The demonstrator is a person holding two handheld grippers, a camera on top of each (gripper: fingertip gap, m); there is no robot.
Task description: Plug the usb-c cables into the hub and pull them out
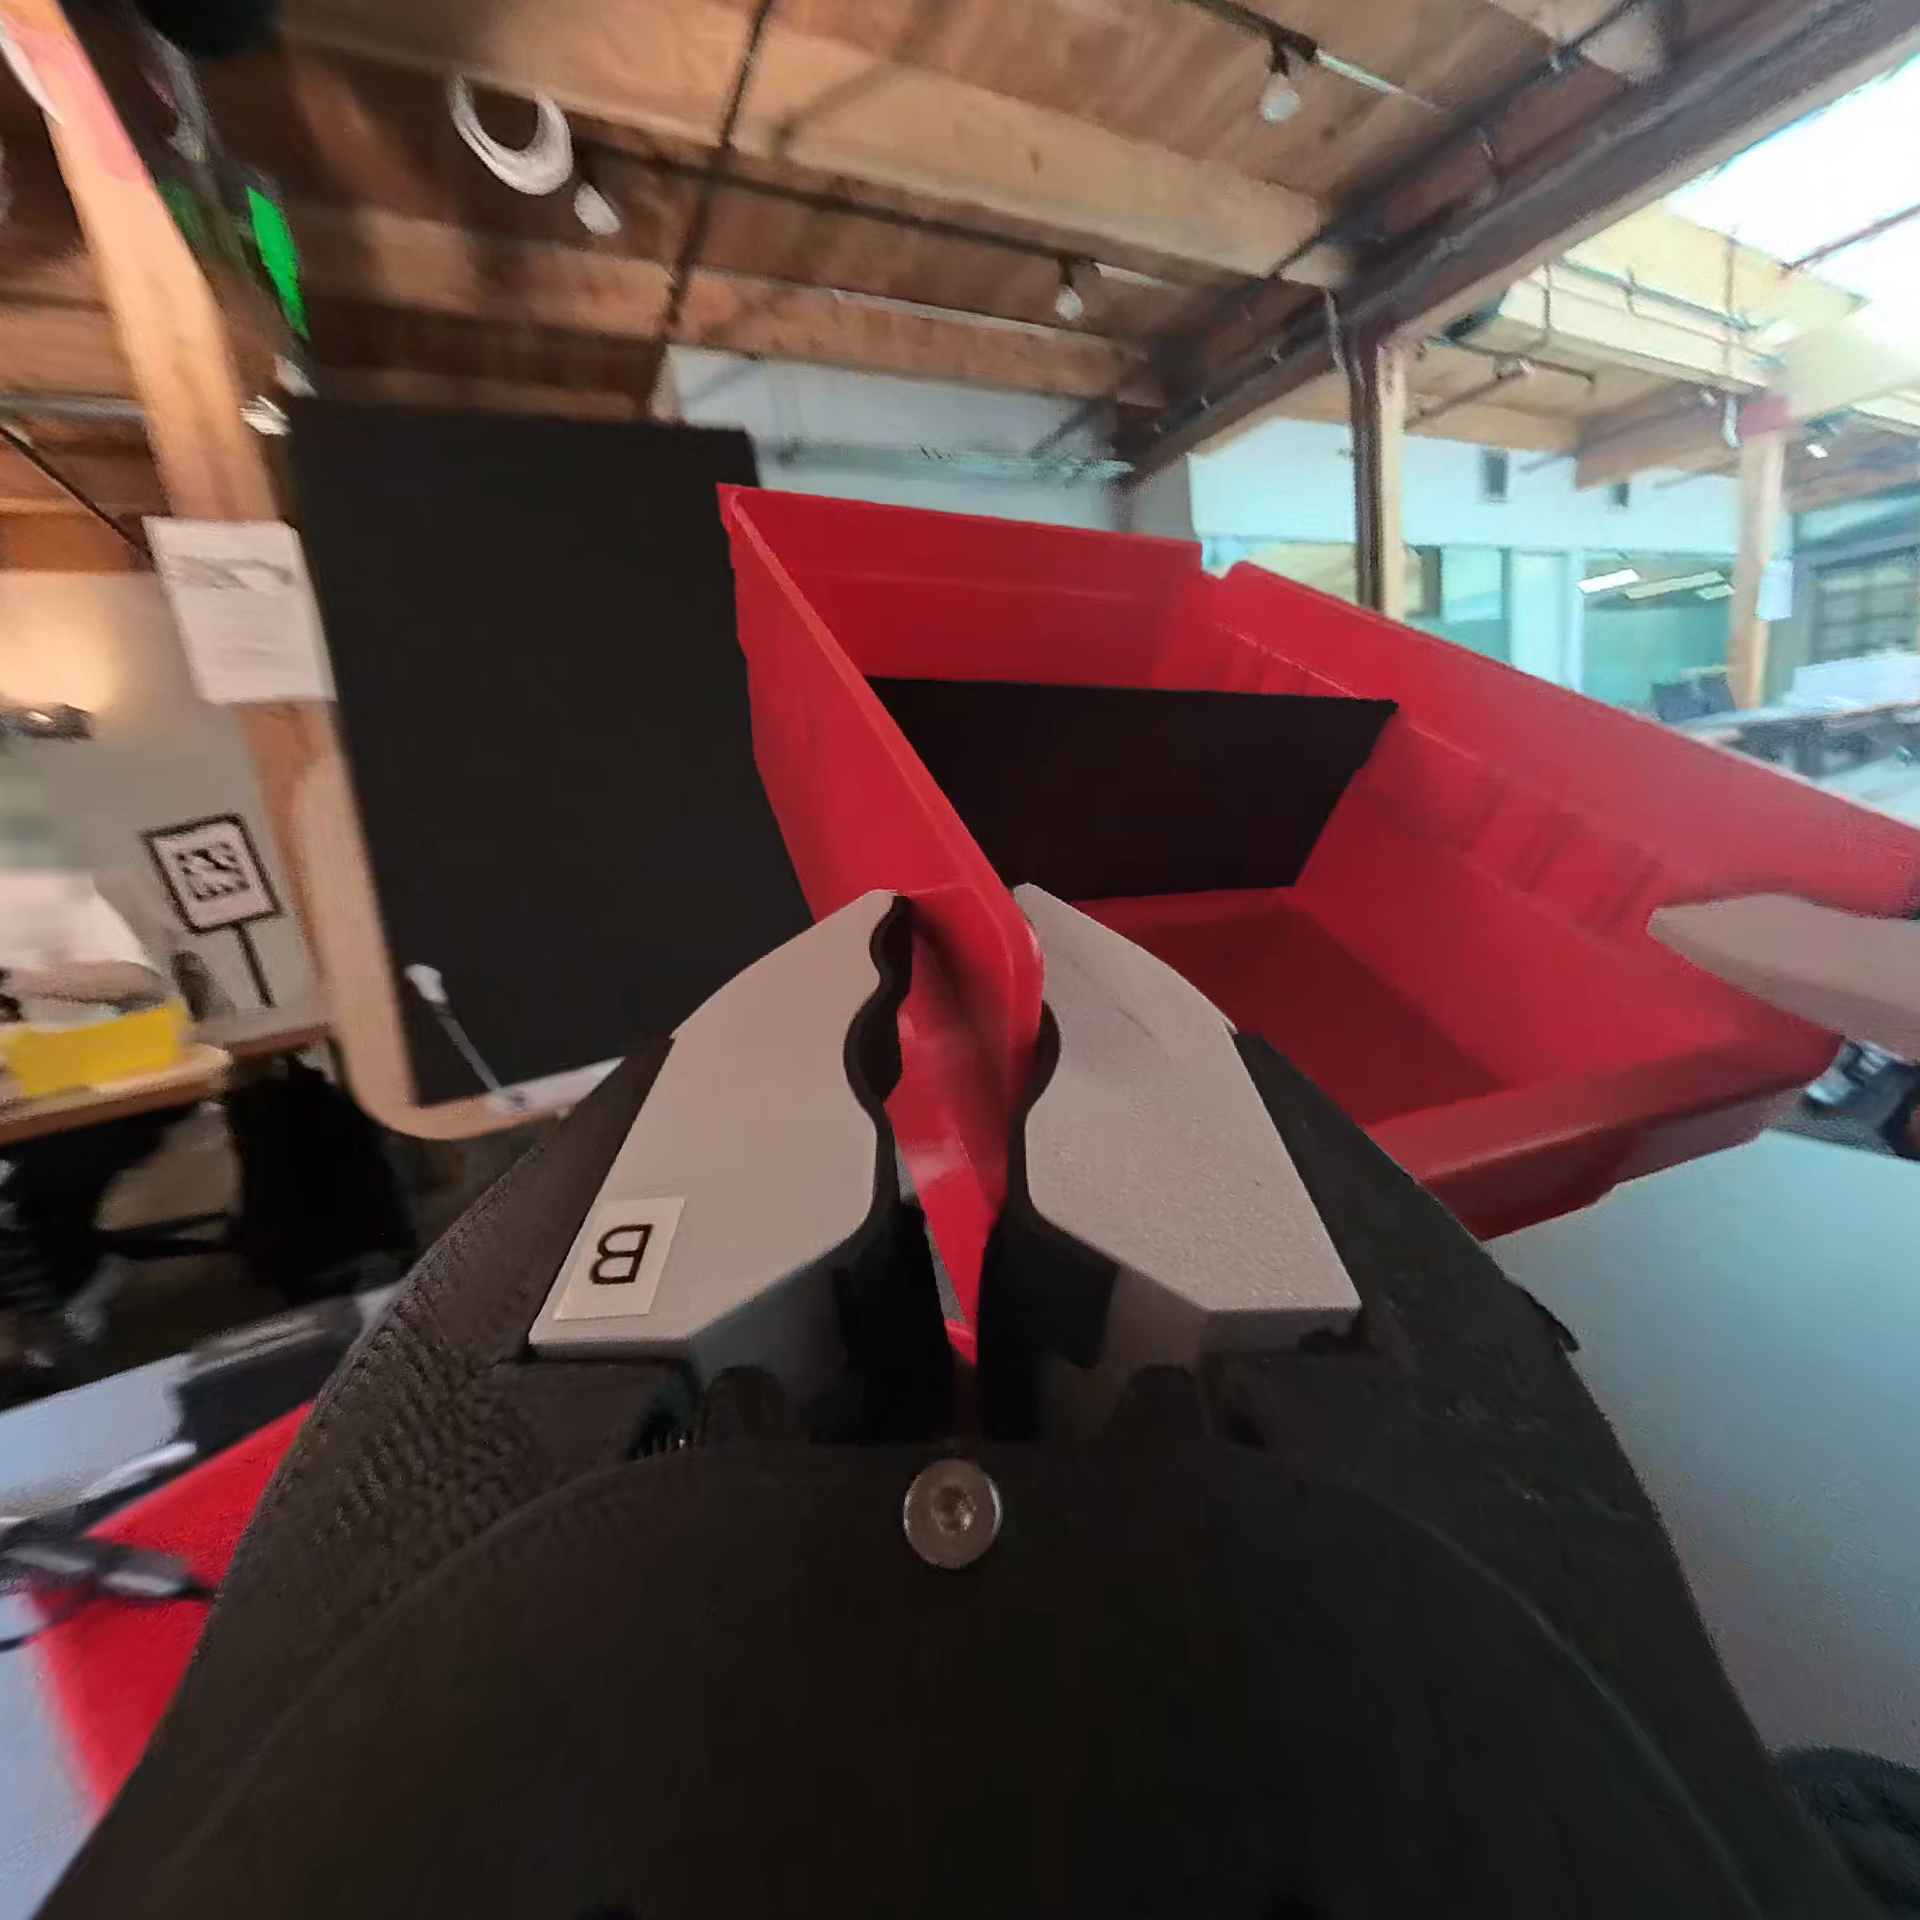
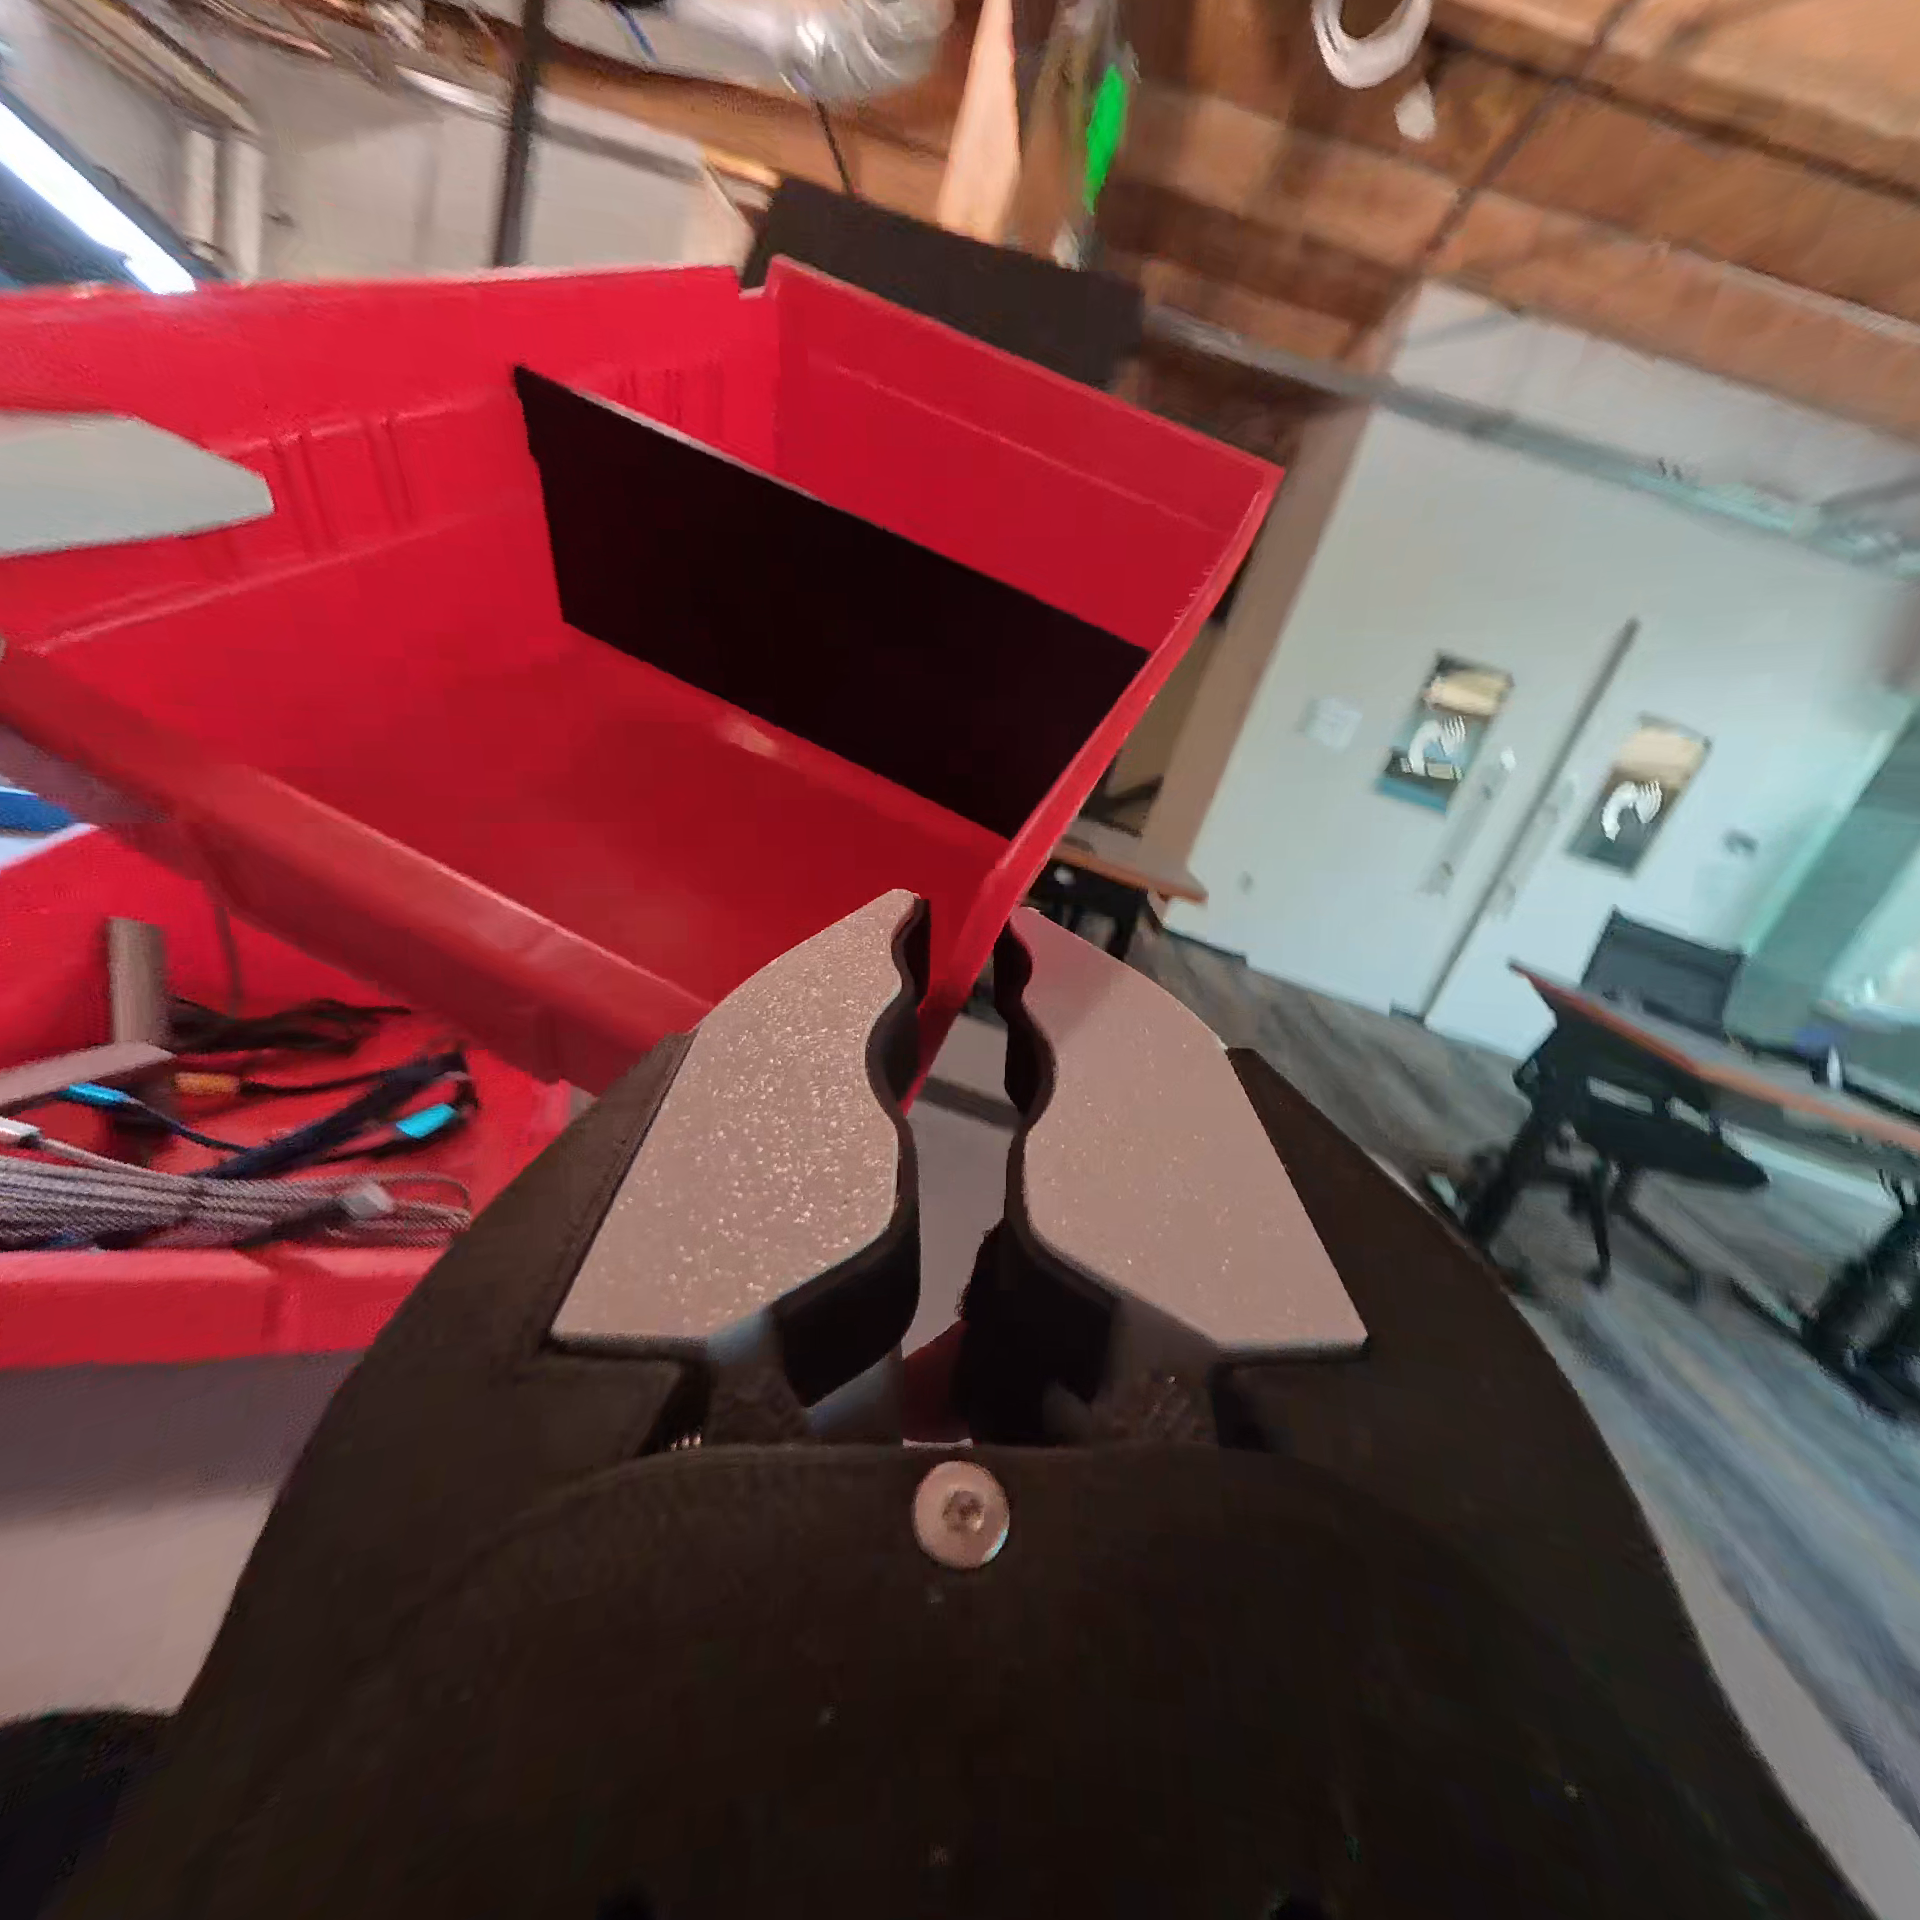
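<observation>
An empty red plastic bin [image 1: 1299, 997] with a black divider panel [image 1: 1122, 790] is held tilted in the air. My left gripper [image 1: 961, 914] is shut on its left side wall. My right gripper [image 2: 966, 925] is shut on its right side wall [image 2: 1039, 831]; that gripper's finger also shows at the right edge of the left wrist view [image 1: 1787, 956]. Below, in the right wrist view, a second red bin [image 2: 208, 1299] holds a tangle of black cables [image 2: 343, 1112] with blue-tipped plugs, braided grey cables [image 2: 156, 1205] and a grey hub [image 2: 83, 1070].
A white tabletop [image 1: 1714, 1403] lies under the bins. A black board [image 1: 540, 748] stands behind. Desks and chairs [image 2: 1683, 1091] stand on the floor to the right. A yellow box [image 1: 94, 1039] sits on a far desk at the left. Spacing between my two grippers at the tips: around 20 cm.
</observation>
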